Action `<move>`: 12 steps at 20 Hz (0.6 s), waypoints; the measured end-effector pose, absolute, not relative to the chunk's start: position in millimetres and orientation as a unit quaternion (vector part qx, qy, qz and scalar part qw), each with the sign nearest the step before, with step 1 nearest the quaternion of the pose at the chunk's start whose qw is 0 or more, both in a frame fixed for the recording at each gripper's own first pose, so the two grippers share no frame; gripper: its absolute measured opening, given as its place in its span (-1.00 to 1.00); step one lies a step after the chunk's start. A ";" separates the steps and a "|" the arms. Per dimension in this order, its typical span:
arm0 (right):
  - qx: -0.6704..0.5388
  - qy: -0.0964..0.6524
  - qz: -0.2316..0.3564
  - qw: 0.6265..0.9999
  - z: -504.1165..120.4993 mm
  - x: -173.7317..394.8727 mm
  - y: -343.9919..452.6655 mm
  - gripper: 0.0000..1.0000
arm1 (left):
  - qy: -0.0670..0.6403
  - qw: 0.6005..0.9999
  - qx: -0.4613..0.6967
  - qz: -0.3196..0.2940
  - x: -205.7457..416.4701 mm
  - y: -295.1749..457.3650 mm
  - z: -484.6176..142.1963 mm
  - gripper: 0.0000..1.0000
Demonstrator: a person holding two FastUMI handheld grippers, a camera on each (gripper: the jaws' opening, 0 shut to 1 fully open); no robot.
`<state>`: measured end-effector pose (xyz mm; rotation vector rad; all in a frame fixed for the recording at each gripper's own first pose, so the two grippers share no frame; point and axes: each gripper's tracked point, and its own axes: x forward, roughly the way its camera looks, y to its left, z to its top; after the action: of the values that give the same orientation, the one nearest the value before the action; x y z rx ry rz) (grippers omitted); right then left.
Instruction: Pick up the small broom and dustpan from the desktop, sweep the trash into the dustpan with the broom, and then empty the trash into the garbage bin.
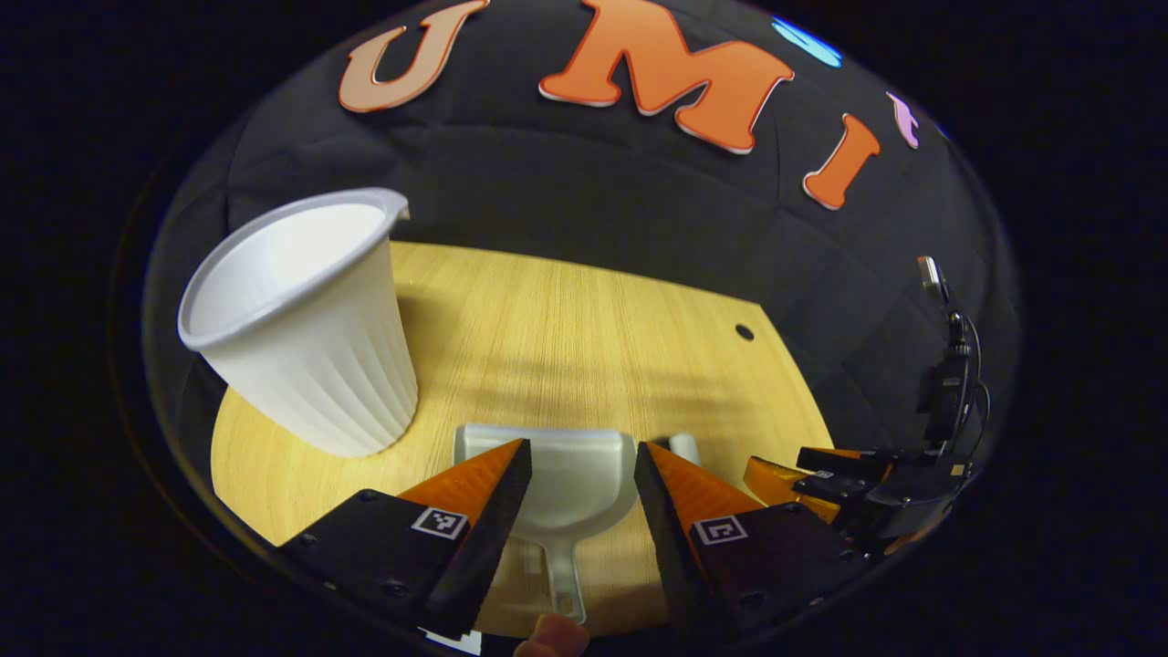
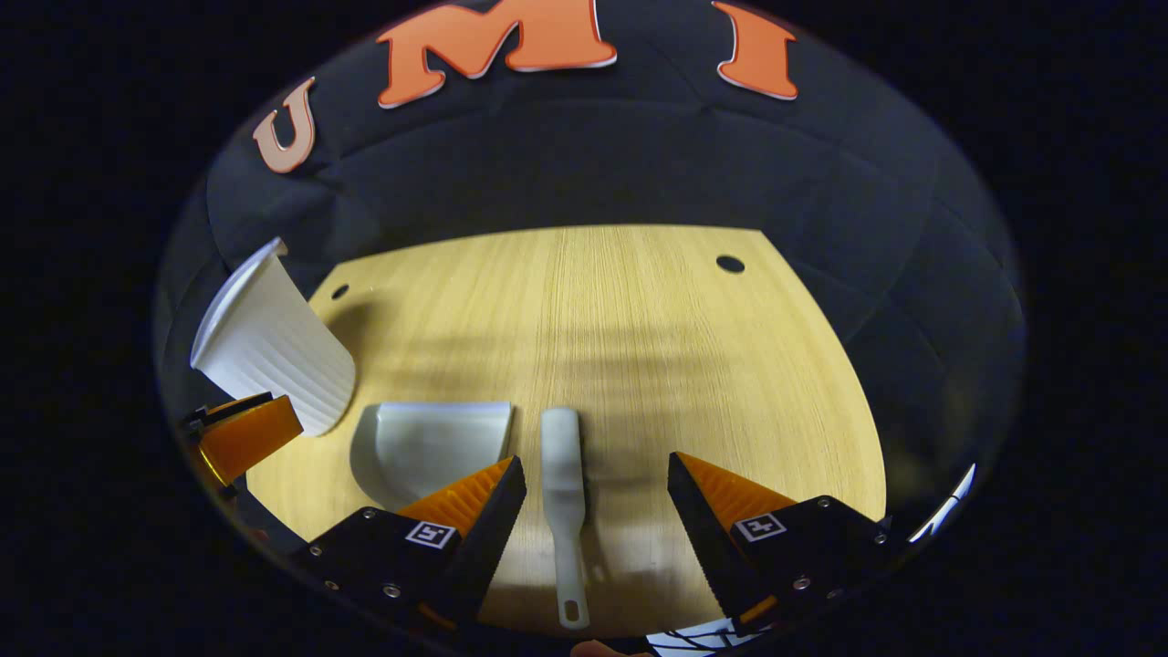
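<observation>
**Broom and dustpan flat on the desktop**

Pale grey dustpan (image 1: 566, 484) lying between the spread, empty fingers of the left gripper (image 1: 581, 474). Slim white broom (image 2: 564, 511) just beside it, between the likewise parted right gripper (image 2: 595, 488). No readable writing. Ribbed white bin (image 1: 306, 319) upright at left, inside looking bare.
</observation>
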<state>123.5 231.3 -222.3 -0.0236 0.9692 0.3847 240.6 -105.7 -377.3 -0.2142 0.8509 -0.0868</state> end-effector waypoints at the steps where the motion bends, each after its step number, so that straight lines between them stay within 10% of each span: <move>1: -0.006 0.438 0.186 0.879 -209.6 131.0 232.7 0.89 | 0.392 0.913 -0.102 -0.039 249.4 -109.0 -361.8 0.50; 12: 0.046 0.160 0.199 0.966 -121.7 178.2 240.2 0.87 | 0.193 0.981 -0.014 -0.016 280.0 -61.9 -338.5 0.56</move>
<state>178.2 240.2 -121.7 0.0934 0.3231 0.4018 280.0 -61.9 -338.5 -0.0282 0.3890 -0.0328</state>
